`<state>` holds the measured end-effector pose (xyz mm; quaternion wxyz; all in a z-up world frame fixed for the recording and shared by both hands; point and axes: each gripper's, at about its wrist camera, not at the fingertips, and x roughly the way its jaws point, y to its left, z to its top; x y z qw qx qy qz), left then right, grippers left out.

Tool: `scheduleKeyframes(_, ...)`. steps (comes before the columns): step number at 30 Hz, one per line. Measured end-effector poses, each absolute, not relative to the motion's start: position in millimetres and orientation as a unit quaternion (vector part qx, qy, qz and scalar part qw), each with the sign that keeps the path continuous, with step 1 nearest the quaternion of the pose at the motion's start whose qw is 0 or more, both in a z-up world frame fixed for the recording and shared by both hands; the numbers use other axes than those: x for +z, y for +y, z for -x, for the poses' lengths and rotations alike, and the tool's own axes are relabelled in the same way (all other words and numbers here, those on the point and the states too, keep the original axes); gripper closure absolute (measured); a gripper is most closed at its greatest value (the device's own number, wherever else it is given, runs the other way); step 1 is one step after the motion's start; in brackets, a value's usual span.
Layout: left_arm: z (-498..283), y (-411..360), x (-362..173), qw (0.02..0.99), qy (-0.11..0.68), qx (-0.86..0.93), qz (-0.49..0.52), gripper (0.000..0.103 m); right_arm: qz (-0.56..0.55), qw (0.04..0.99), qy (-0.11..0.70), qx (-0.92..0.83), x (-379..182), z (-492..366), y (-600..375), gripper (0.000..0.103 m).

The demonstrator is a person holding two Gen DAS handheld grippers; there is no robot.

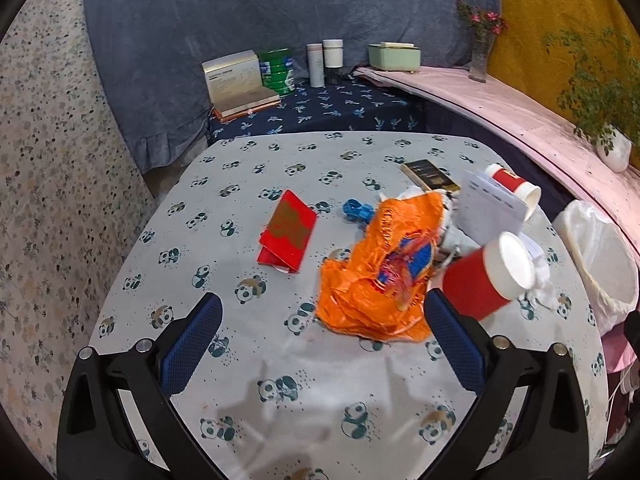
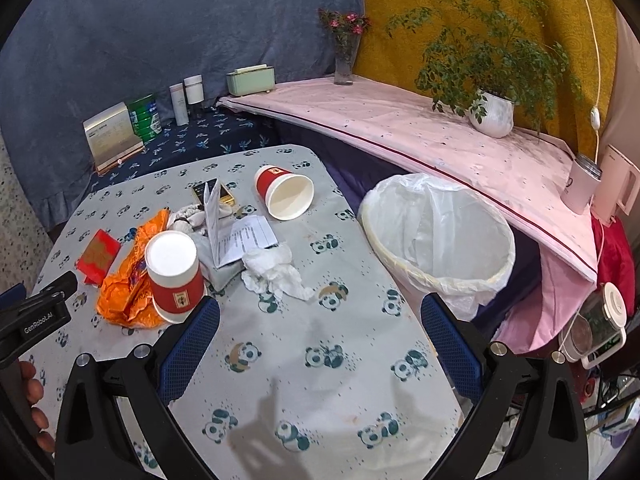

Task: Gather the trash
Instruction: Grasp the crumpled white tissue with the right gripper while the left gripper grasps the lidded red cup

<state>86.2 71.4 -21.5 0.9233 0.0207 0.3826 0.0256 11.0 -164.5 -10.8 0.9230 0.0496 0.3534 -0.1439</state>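
Basically nothing binned yet: bin at 2 o'clock looks empty; cups, wrapper, tissue left on table. Left gripper, right gripper both spread wide, holding nothing.

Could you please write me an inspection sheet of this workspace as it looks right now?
Surface: table under panda cloth.
Job's things: two red cups, one inverted, one on its side; orange wrapper; tissue; papers; red packet; blue scrap; lined bin beside the table, apparently empty.
Clutter: dark box.
Grippers: left tool and right tool open, holding nothing.
Cables: white cord on the right.
Surroundings: plant, vase, tin, bottles.
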Motion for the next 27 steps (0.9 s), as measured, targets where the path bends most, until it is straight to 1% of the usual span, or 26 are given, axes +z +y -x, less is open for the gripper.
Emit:
scheduleKeyframes(6,-92.7,64.0,-31.9,0.923,0.383,-0.006,-0.030,0.007,-0.046,0.919,0.365,-0.141,-23.8,-38.0,-164.3,0.007)
scheduleKeyframes(10,-93.9,47.7,-38.8,0.919,0.391,-0.037,-0.031,0.007,-0.048,0.916,0.376,-0.133,-35.4,-57.1,-165.8,0.011)
scheduleKeyframes(15,-99.0,27.7,-44.1,0.917,0.393,-0.063,-0.036,0.007,-0.042,0.913,0.389,-0.116,-54.1,-84.5,-167.0,0.021)
scheduleKeyframes(17,-101.9,20.9,-44.7,0.917,0.392,-0.072,-0.036,0.007,-0.051,0.911,0.397,-0.104,-62.3,-94.5,-171.5,0.028)
scheduleKeyframes(19,-105.4,15.2,-46.4,0.916,0.392,-0.079,-0.036,0.007,-0.060,0.908,0.404,-0.092,-69.7,-103.8,-175.3,0.032)
scheduleKeyframes(22,-110.8,8.0,-51.8,0.914,0.395,-0.087,-0.040,0.007,-0.066,0.907,0.410,-0.074,-78.6,-114.7,-178.1,0.033)
scheduleKeyframes(24,-114.3,3.2,-56.1,0.911,0.399,-0.094,-0.044,0.007,-0.069,0.906,0.414,-0.057,-84.8,-122.0,-177.7,0.037)
scheduleKeyframes(26,-117.1,-1.7,-59.9,0.909,0.402,-0.101,-0.048,0.007,-0.073,0.902,0.424,-0.044,-91.6,-128.2,-178.2,0.045)
scheduleKeyframes(27,-118.2,-4.3,-61.5,0.908,0.404,-0.104,-0.051,0.007,-0.078,0.899,0.429,-0.037,-95.3,-130.8,-178.5,0.048)
